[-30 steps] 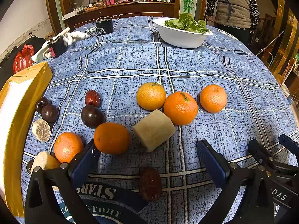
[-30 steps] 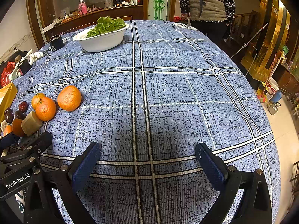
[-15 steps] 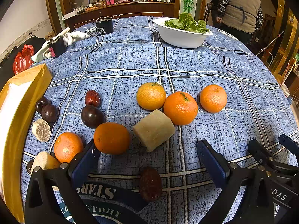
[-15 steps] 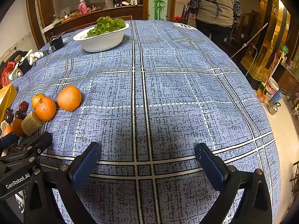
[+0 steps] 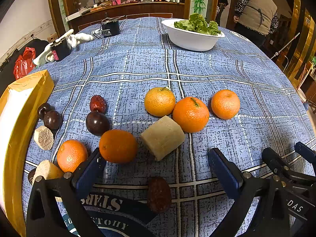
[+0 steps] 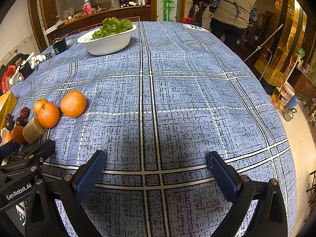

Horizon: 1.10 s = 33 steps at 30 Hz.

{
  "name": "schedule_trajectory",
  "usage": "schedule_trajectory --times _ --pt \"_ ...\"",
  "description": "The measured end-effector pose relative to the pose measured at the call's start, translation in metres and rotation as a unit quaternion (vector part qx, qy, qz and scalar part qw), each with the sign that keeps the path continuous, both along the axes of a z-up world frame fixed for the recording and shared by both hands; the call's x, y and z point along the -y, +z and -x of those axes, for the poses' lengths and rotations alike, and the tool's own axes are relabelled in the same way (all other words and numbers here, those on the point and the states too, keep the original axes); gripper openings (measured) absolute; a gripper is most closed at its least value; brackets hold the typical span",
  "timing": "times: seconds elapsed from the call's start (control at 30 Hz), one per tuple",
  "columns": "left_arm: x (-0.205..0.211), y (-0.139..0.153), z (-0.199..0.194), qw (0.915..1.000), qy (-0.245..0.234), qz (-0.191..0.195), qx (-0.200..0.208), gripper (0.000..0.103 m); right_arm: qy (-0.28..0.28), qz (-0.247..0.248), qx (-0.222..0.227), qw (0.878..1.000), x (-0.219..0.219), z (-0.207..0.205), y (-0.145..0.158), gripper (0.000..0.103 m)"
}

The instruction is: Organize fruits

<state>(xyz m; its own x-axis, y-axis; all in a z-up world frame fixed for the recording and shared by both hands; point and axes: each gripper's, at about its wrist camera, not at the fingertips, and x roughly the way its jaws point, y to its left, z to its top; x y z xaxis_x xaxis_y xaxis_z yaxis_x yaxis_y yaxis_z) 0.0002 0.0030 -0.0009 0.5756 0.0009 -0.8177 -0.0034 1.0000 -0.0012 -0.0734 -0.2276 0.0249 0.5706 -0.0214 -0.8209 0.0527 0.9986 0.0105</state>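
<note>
In the left wrist view several oranges lie on the blue checked cloth: three in a row at the middle (image 5: pixel 190 114) and two nearer, one (image 5: pixel 118 146) by my left finger. A pale sugarcane chunk (image 5: pixel 163 137) lies between them. Dark plums (image 5: pixel 97 123), red dates (image 5: pixel 98 103) and a dark date (image 5: pixel 159 194) lie around. My left gripper (image 5: pixel 156 169) is open and empty above the dark date. My right gripper (image 6: pixel 156 169) is open and empty over bare cloth, with the fruit (image 6: pixel 73 103) to its left.
A white bowl of lettuce (image 5: pixel 191 37) stands at the back. A gold-edged box (image 5: pixel 17 122) lies along the left edge. A dark box (image 5: pixel 110 28) and white gloves (image 5: pixel 59 45) sit far left. People (image 6: pixel 233 9) stand beyond the table.
Both grippers and the fruit have stayed still. Only the person behind the table has moved to the right.
</note>
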Motion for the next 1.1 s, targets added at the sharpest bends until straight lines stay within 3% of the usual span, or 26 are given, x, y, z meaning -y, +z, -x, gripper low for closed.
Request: schedule_trajectory --times 0.33,0.47,0.63,0.73,0.77,0.8,0.87,0.97,1.1 --pt "0.001 0.000 -0.001 1.0000 0.000 0.000 -0.001 0.103 -0.001 -0.001 0.000 1.000 0.000 0.000 0.000 0.103" --pt "0.001 0.001 -0.004 0.9998 -0.008 -0.001 -0.020 0.103 -0.001 -0.001 0.000 1.000 0.000 0.000 0.000 0.103" --pt "0.000 0.002 -0.002 0.9983 -0.043 0.000 -0.040 0.103 -0.001 -0.002 0.000 1.000 0.000 0.000 0.000 0.103" --pt "-0.006 0.008 0.010 0.9958 -0.071 0.027 -0.051 0.099 0.000 -0.002 -0.001 1.000 0.000 0.000 0.000 0.103" --pt "-0.011 0.012 0.019 0.9946 -0.078 0.050 -0.047 0.092 0.001 -0.003 -0.003 1.000 0.003 -0.001 -0.001 0.103" --pt "-0.017 0.019 0.029 0.9929 -0.086 0.072 -0.040 0.087 0.003 -0.005 -0.006 1.000 0.002 -0.003 0.000 0.103" --pt "-0.027 0.036 0.049 0.9913 -0.098 0.087 -0.010 0.086 0.006 -0.007 -0.021 1.000 0.002 -0.005 0.002 0.103" --pt "-0.047 0.074 0.086 0.9890 -0.108 0.078 0.065 0.086 -0.004 -0.006 -0.037 0.999 0.001 -0.004 0.002 0.103" --pt "-0.095 0.132 0.133 0.9793 -0.089 0.081 0.163 0.087 -0.016 -0.006 -0.033 0.999 -0.003 0.005 0.002 0.103"
